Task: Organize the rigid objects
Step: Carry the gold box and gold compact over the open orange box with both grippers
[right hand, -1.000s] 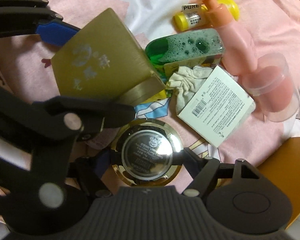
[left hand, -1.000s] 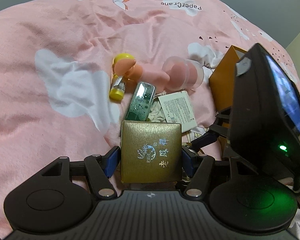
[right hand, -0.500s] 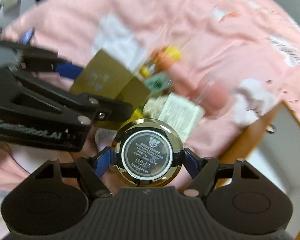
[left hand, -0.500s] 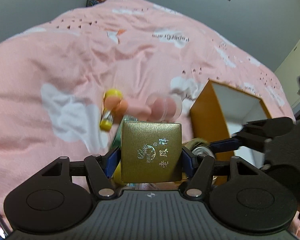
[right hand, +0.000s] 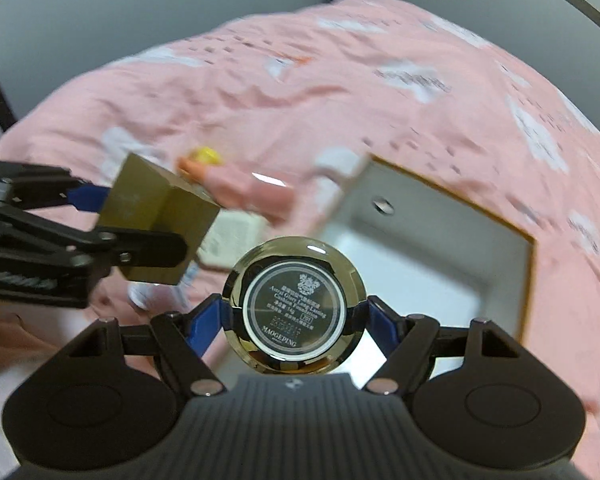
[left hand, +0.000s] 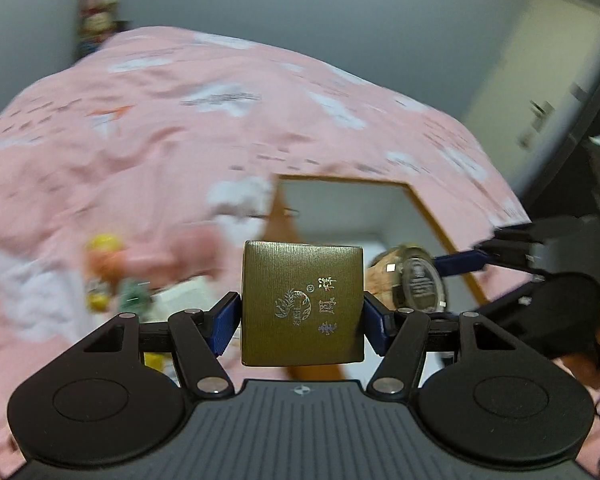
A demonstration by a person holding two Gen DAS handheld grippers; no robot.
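Left tool (left hand: 302,312) is clamped on the gold box (left hand: 302,307) by its two side faces, right tool (right hand: 296,320) on the round compact (right hand: 295,307) across its rim, so both sit square for release. Both are held clear of the bed (left hand: 140,128), near the open orange-walled bin (right hand: 440,240) (probably their drop target); the rest lie loose in a cluster on the cover

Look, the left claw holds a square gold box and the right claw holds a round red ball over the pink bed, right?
Not a red ball. The right wrist view shows the right claw shut on a round gold compact case. The left claw does hold the square gold box over the pink bed.
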